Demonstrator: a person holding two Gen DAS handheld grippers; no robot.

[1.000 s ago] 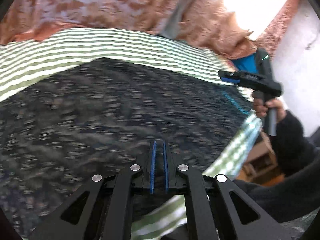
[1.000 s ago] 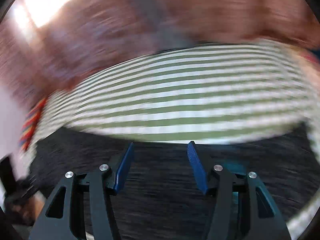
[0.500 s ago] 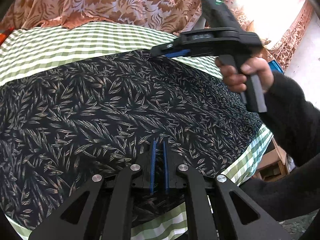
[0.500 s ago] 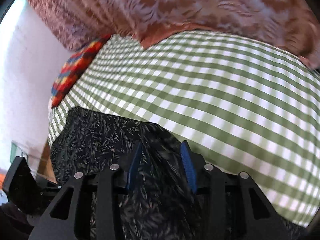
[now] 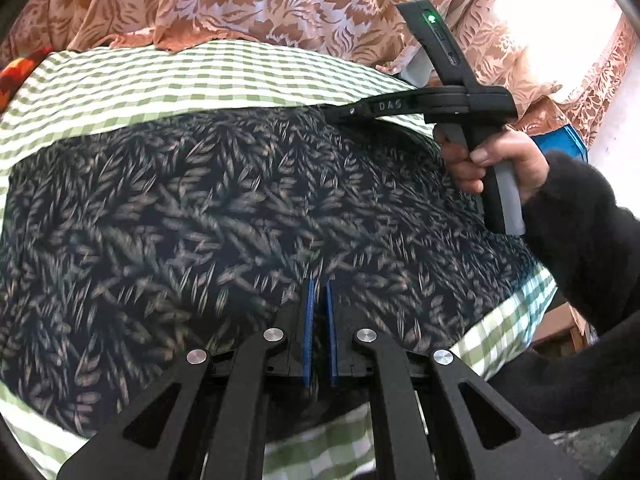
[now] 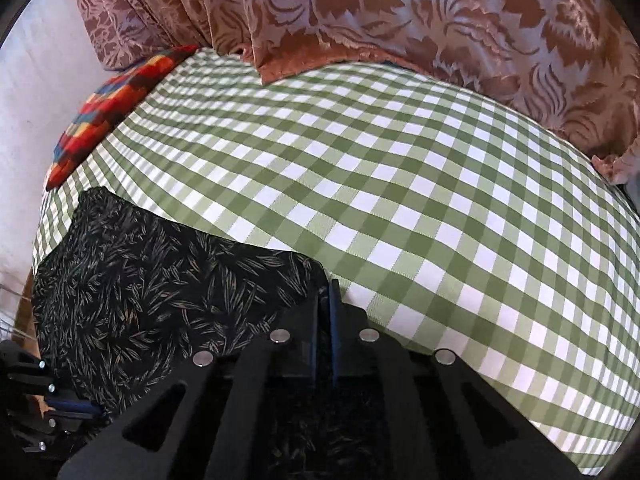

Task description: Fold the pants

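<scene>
The pants (image 5: 224, 216) are dark fabric with a tan leaf print, spread across a green and white checked bed (image 5: 160, 80). My left gripper (image 5: 319, 286) is shut on the near edge of the pants. My right gripper (image 6: 326, 286) is shut on the far edge of the pants (image 6: 152, 288); in the left wrist view it (image 5: 340, 114) pinches that far edge, held by a hand in a dark sleeve. The left gripper (image 6: 92, 410) shows at the lower left of the right wrist view, at the fabric's edge.
Brown floral curtains (image 6: 400, 12) hang behind the bed (image 6: 400, 200). A multicoloured pillow (image 6: 116, 104) lies at the far left corner by a white wall. A blue box (image 5: 560, 144) and wooden furniture (image 5: 560, 328) stand right of the bed.
My right gripper has closed from open onto the far edge of the pants and lowered toward the bed. My left gripper stays shut on the near edge.
</scene>
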